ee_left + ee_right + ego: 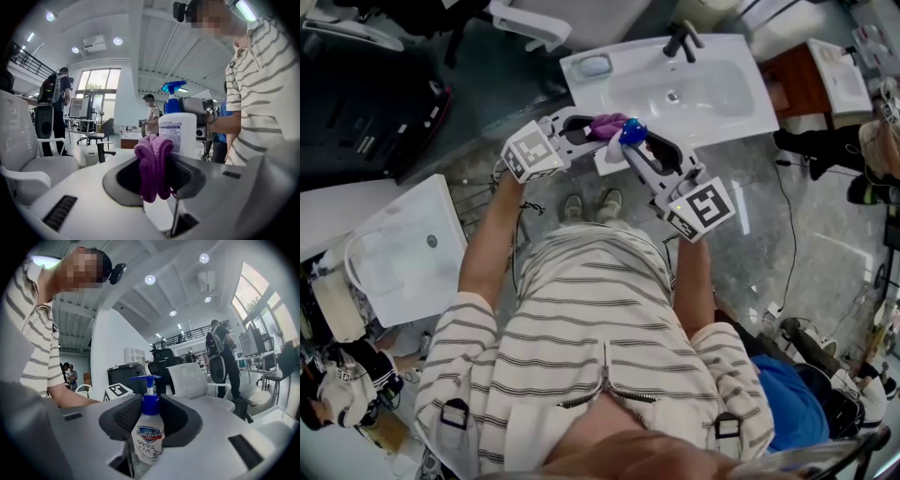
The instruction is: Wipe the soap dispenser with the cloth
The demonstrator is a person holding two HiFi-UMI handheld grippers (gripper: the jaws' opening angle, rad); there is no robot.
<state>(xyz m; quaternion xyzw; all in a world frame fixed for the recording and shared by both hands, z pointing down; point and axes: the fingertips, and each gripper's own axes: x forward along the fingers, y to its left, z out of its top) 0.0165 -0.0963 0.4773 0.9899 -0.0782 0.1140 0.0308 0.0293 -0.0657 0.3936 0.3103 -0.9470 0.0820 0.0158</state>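
Observation:
A white soap dispenser (149, 434) with a blue pump stands upright between the jaws of my right gripper (150, 420), which is shut on its body. In the head view the dispenser (629, 137) is held up in front of the person, below the sink. My left gripper (154, 171) is shut on a folded purple cloth (153, 166). The cloth (605, 126) sits right beside the dispenser (177, 131), close to its side; touching or a hair apart, I cannot tell. The two grippers (577, 127) (645, 150) point toward each other.
A white sink (675, 89) with a dark tap (682, 39) lies just beyond the grippers. A second white basin (408, 248) lies on the floor at left. A white chair (28, 140) and other people stand in the room behind.

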